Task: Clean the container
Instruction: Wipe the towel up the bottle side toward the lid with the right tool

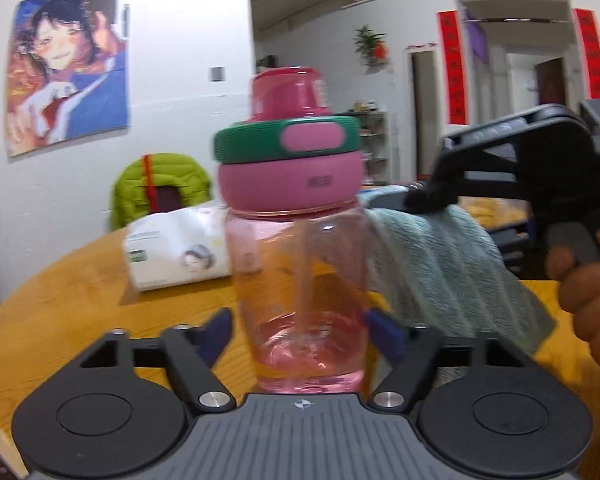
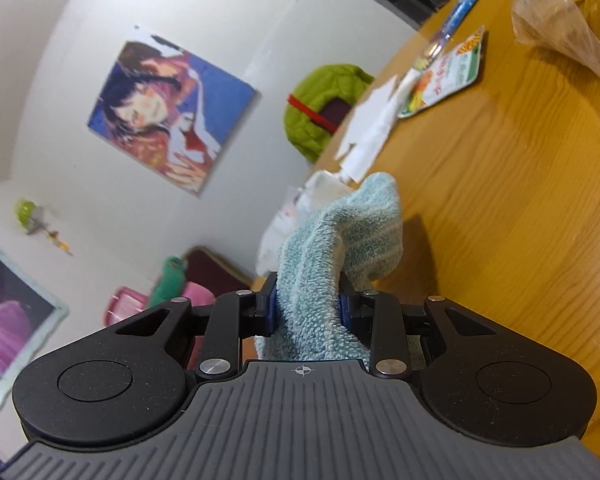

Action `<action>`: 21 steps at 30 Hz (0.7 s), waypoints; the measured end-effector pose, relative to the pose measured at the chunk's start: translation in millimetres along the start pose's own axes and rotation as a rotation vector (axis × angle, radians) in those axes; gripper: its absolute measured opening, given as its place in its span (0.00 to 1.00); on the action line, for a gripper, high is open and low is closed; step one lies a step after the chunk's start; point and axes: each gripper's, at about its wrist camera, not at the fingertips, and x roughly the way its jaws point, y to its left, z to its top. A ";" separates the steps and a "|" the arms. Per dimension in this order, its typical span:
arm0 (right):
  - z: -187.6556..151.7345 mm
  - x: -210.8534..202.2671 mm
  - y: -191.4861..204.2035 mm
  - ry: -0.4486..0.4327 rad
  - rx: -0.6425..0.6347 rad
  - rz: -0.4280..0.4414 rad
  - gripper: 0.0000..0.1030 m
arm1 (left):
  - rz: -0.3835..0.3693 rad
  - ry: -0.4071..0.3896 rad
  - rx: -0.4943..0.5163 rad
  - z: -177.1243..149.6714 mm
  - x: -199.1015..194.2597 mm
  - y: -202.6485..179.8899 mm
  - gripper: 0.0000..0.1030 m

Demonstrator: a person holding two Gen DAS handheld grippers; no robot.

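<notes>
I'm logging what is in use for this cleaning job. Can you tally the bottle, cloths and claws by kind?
Pink bottle: 1
Light blue cloth: 1
Claws: 2, left claw and right claw
Total: 4

Both wrist views close, level; share poster, table.

bottle base hidden behind left gripper body.

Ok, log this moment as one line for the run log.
left gripper: shut on pink water bottle | right gripper: shut on light blue towel | towel beside bottle | wiping not started
</notes>
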 end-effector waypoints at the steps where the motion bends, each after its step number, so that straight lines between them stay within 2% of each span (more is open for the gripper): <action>1: 0.0 0.5 -0.4 0.004 0.005 0.003 0.32 | -0.008 -0.005 0.003 -0.2 1.0 1.0 0.67; 6: -5.9 7.3 -0.6 0.035 0.016 0.017 0.32 | -0.028 -0.015 -0.011 -0.4 8.7 7.7 0.67; 8: -5.5 5.3 -0.9 0.018 0.024 0.048 0.32 | -0.032 -0.012 -0.024 -0.6 9.4 9.3 0.67; 10: -2.7 -3.2 -4.2 -0.034 0.064 0.141 0.32 | -0.031 -0.010 -0.030 -0.9 9.4 8.8 0.66; 12: -0.6 -11.2 -9.6 -0.069 0.127 0.278 0.32 | -0.029 -0.010 -0.028 -1.2 9.5 7.5 0.66; 14: -0.5 -11.2 -15.3 -0.056 0.191 0.370 0.32 | -0.031 -0.011 -0.032 -1.3 9.7 8.0 0.65; 15: -1.9 -7.2 -16.9 -0.032 0.214 0.378 0.32 | -0.032 -0.012 -0.033 -1.4 9.7 8.2 0.65; 17: -5.9 3.7 -18.7 0.025 0.233 0.341 0.32 | -0.030 -0.012 -0.034 -1.6 9.3 7.6 0.65; 21: -13.0 24.1 -21.7 0.127 0.188 0.090 0.33 | -0.011 -0.010 -0.052 -1.4 10.3 9.9 0.65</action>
